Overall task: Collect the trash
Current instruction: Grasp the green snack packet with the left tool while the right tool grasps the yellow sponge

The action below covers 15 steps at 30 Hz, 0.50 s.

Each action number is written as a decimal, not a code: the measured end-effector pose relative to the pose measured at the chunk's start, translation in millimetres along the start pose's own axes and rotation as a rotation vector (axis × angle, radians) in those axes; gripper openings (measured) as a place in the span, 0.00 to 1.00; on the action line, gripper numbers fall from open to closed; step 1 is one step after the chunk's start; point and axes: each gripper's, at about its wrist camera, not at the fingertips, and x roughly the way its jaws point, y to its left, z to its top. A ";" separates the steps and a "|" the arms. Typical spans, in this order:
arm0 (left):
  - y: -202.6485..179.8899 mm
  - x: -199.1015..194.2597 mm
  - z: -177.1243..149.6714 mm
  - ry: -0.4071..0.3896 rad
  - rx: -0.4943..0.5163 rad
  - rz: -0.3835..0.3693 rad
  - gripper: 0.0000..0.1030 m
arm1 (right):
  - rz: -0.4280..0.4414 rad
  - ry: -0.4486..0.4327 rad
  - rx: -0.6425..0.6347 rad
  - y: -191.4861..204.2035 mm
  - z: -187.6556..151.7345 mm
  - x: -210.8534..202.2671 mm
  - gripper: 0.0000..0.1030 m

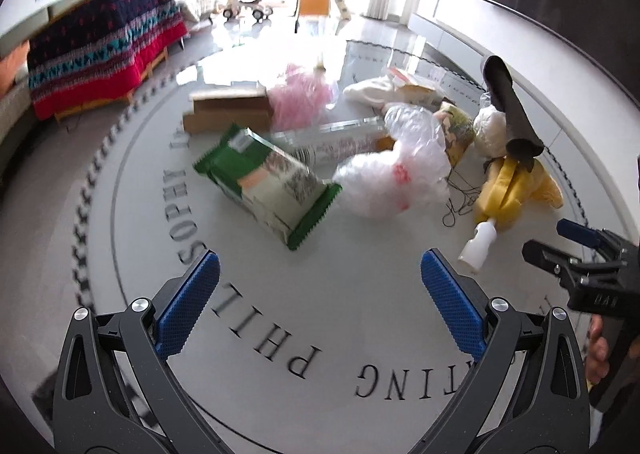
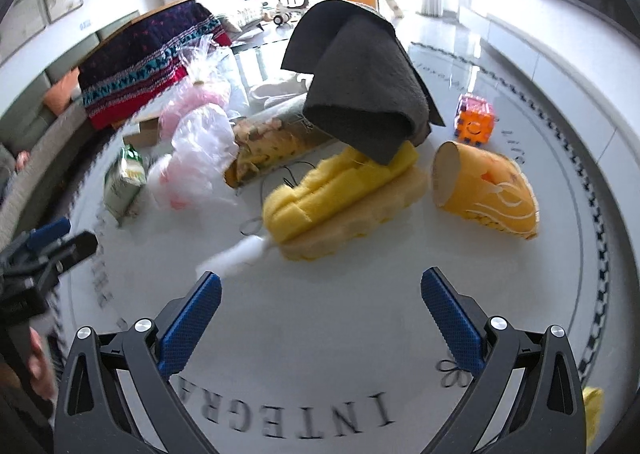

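left gripper (image 1: 320, 286) fingers apart | right gripper (image 2: 320, 306) fingers apart (both empty) | one green packet (image 1: 266, 182) | two clear bags (image 1: 394, 178)

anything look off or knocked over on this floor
Yes. A green snack packet lies tipped on its side, and a small white bottle lies flat by the yellow sponge. A dark felt sheet is draped askew over the pile. Loose black thread trails beside the sponge. Nothing spilled.

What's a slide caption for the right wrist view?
Open right gripper over white table, facing yellow sponge, dark cloth, orange cup.
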 end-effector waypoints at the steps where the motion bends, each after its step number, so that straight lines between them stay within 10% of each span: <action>1: 1.1 1.2 2.5 -0.001 -0.001 0.013 0.95 | 0.002 0.007 0.020 1.2 3.2 2.5 0.93; 15: 49.9 40.9 32.5 0.053 -0.203 0.069 0.95 | -0.111 0.089 0.291 2.6 37.7 65.2 0.70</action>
